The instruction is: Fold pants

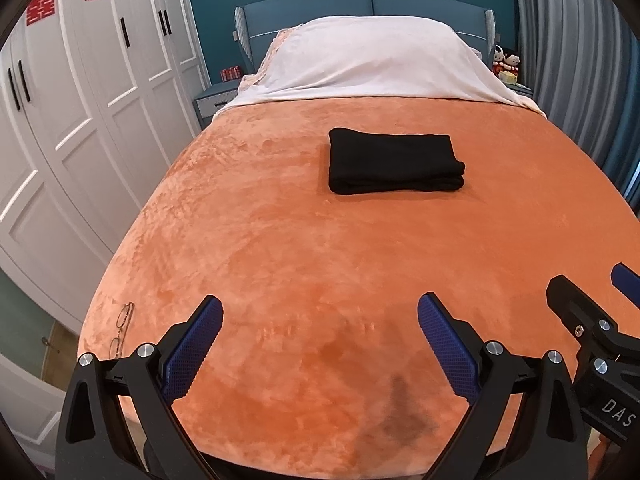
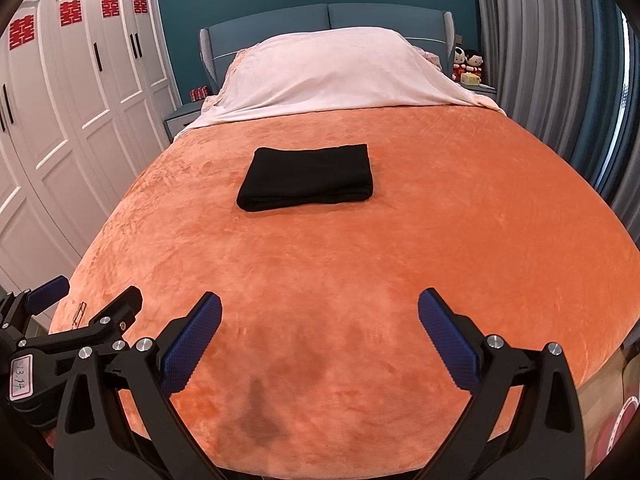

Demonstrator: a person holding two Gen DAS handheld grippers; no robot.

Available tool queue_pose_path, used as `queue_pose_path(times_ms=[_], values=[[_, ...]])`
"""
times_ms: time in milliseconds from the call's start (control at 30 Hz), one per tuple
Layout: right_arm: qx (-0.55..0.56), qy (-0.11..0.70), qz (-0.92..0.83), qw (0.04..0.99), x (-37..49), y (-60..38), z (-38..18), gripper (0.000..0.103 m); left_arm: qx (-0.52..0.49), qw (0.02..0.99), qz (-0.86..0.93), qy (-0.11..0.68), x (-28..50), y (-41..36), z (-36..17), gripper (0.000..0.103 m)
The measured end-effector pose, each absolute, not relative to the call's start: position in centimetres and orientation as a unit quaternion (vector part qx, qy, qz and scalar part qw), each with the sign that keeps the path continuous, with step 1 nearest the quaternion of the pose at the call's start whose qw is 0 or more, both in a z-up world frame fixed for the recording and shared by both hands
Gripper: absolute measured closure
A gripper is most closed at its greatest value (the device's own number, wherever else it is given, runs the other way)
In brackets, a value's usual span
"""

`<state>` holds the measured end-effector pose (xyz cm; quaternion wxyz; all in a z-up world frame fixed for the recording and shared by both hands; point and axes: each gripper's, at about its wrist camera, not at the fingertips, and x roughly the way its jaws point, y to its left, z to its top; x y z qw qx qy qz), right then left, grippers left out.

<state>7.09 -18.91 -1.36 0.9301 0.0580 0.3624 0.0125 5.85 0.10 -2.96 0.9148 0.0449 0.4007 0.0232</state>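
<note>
Black pants (image 1: 394, 160) (image 2: 308, 178) lie folded into a compact rectangle on the orange bedspread (image 1: 300, 260) (image 2: 440, 240), in the middle of the bed toward the pillow end. My left gripper (image 1: 320, 316) hovers open over the foot of the bed, well short of the pants, with nothing between its blue pads. My right gripper (image 2: 320, 312) is open too, beside the left one, and empty. The left wrist view catches the right gripper (image 1: 584, 300) at its right edge. In the right wrist view the left gripper (image 2: 96, 300) appears at the lower left.
A pair of glasses (image 1: 122, 330) lies near the left edge of the bed. A white cover (image 1: 372, 60) drapes the pillow end. White wardrobes (image 1: 80, 100) stand to the left, grey curtains (image 2: 560, 60) to the right, and a nightstand with dolls (image 2: 468, 66) at the back right.
</note>
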Motion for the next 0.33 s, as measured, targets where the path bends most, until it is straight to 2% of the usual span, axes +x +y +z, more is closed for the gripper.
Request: queue_pose_path(times_ms=[333], values=[[0.058,0.367,0.009,0.928,7.51,-19.15,-1.19,0.006,0.013,0.906,0.026,0.423,6.91,1.11,-3.3,0.009]])
